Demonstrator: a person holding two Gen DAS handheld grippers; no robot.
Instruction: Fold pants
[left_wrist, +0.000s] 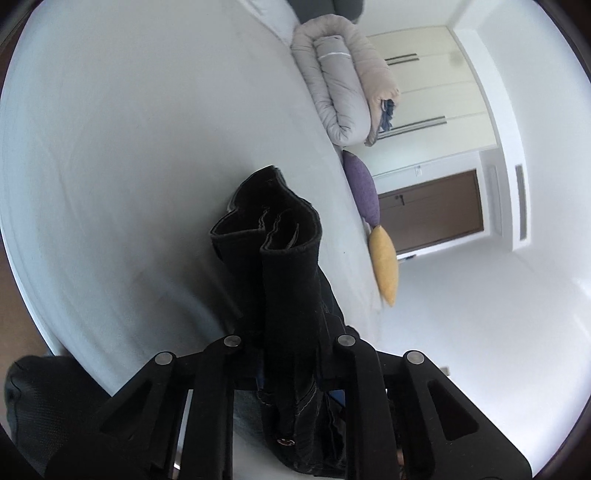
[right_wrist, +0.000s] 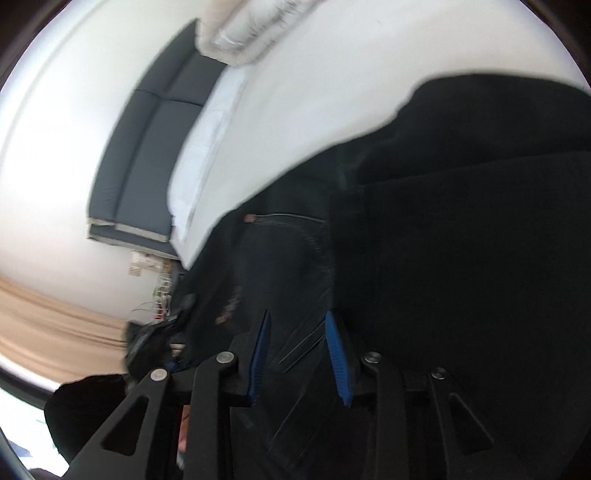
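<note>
Left hand-held gripper (left_wrist: 291, 354), at the bottom centre of the left wrist view, is clenched on a thick bundle of the black pants (left_wrist: 284, 266): the dark denim runs up between its two black fingers and rises toward the middle of the frame, where the folded hem ends stand as open loops. A copper rivet and pale stitching show on the cloth low down, right between the fingers. Behind the pants, the white bed (left_wrist: 129, 147) fills the left and centre of that view; a rolled grey and beige duvet (left_wrist: 343, 85) lies at the upper centre, with a purple cushion (left_wrist: 362, 188) and a yellow cushion (left_wrist: 384, 266) along the bed's right edge.

Right hand-held gripper (right_wrist: 299, 354), at the bottom centre of the right wrist view, grasps the pants (right_wrist: 461, 240) as well: its blue finger pads (right_wrist: 338, 362) sit on either side of a flat fold of denim, with seam lines running between them. From there the cloth spreads up and to the right, covering most of the right half of the blurred frame. A dark grey headboard (right_wrist: 147, 155) shows at the upper left
</note>
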